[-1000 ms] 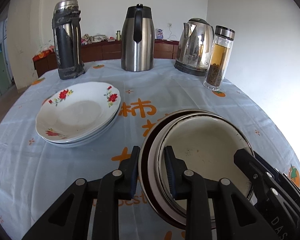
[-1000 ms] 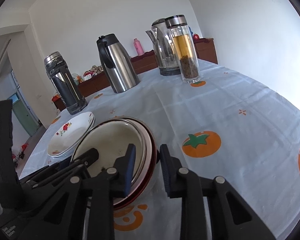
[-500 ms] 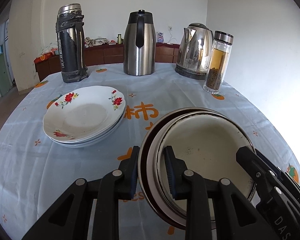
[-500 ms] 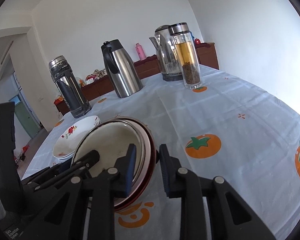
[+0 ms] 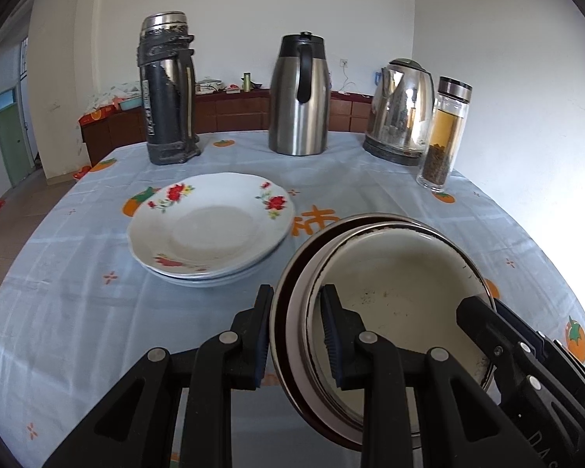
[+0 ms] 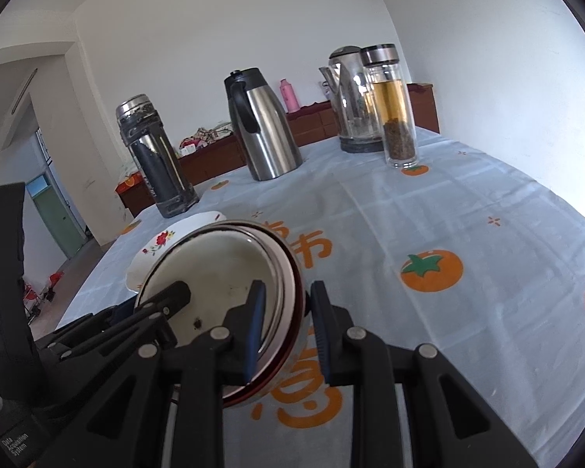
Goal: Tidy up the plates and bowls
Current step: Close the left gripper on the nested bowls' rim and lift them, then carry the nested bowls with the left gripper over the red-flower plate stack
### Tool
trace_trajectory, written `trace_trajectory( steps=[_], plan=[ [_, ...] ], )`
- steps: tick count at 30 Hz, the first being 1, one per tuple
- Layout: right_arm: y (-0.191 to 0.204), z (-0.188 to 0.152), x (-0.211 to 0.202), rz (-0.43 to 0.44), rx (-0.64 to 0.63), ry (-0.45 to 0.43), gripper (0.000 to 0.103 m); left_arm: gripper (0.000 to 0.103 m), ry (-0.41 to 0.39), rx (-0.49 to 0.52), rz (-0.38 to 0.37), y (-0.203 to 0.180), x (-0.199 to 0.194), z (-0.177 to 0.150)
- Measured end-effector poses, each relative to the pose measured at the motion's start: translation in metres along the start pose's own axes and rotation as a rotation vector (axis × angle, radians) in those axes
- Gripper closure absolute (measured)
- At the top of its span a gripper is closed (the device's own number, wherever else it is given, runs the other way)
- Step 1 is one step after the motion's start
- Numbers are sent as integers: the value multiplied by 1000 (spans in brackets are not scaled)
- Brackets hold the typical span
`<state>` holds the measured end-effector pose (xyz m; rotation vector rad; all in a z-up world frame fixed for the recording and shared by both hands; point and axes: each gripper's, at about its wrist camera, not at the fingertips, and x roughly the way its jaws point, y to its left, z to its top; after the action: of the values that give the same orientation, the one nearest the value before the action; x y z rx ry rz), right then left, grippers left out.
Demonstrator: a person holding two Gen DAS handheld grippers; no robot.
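Clamping bowl stack (image 5: pixel 401 284) rims | left hand-held gripper (image 5: pixel 296 335) | right hand-held gripper (image 6: pixel 286 323)

Stacked bowls (image 5: pixel 394 288): worn enamel, cream, speckled, dark rims. Floral plates (image 5: pixel 210 230): glossy glazed ceramic. Tablecloth (image 5: pixel 78 312): smooth printed cloth, creased. Far carafe (image 5: pixel 299 95): brushed steel. Kettle (image 5: pixel 401 111): polished steel. Gripper pads (image 5: pixel 331 331): ribbed blue rubber, matt.

Ahead-left of left gripper (image 5: pixel 296 331): plates (image 5: pixel 210 230) block the cloth (image 5: pixel 78 304).
Far ahead: flask (image 5: pixel 167 89), jug (image 5: pixel 300 95), kettle (image 5: pixel 401 113), bottle (image 5: pixel 442 134) in a row.
Right of right gripper (image 6: pixel 284 331): open cloth.
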<state>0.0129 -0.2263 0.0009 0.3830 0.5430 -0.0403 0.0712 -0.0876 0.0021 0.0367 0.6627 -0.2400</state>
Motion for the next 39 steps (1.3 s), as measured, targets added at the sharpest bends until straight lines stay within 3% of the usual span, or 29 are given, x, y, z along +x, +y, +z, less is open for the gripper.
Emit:
trace_trajectory(
  steps=[20, 39],
  plan=[
    [75, 28, 25, 79, -40, -25, 79, 76, -65, -37, 76, 67, -8, 34],
    [102, 53, 87, 109, -17, -15, 79, 76, -44, -90, 105, 107, 38, 68]
  ],
)
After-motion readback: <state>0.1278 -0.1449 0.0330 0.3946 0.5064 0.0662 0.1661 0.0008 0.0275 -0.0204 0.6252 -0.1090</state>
